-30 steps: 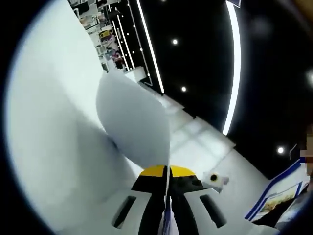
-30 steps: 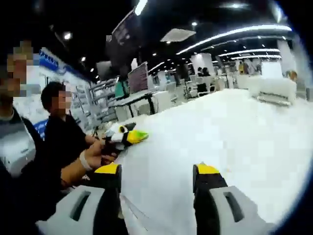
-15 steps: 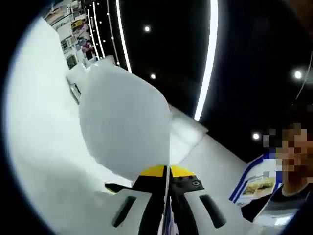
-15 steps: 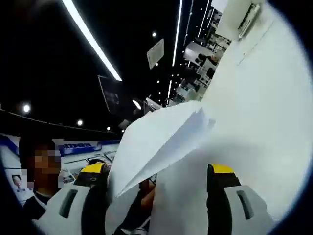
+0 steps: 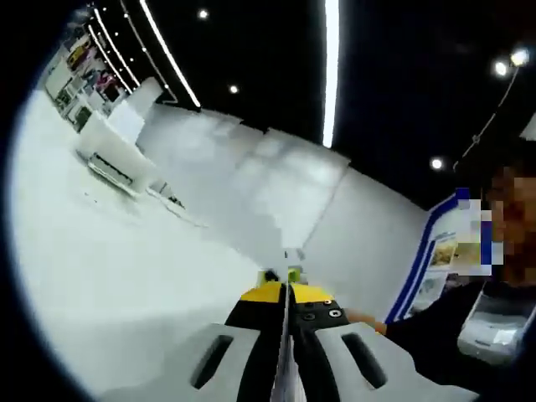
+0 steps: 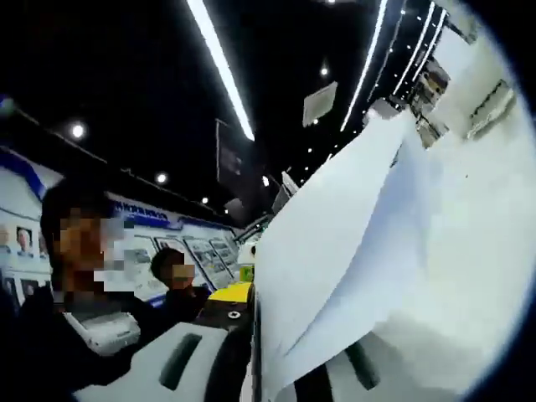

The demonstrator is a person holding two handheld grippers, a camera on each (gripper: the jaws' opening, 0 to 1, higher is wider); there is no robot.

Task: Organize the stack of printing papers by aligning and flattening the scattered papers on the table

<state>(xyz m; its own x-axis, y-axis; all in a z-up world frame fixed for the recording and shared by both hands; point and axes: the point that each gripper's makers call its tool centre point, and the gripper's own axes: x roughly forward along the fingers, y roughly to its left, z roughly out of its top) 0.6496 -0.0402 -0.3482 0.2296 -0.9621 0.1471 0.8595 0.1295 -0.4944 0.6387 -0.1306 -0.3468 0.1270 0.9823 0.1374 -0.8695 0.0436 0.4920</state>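
My left tongs (image 5: 283, 295) are clenched on paper edges (image 5: 285, 368); my right tongs (image 6: 276, 335) grip several lifted sheets (image 6: 335, 251) (two layers distinguishable) above the white worktop (image 6: 469, 251). Two people (image 6: 172, 285) watch.

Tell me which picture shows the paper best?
The right gripper view: the white papers fan out wide and bent between the right gripper. In the left gripper view you see just a thin paper edge pinched in the left gripper.
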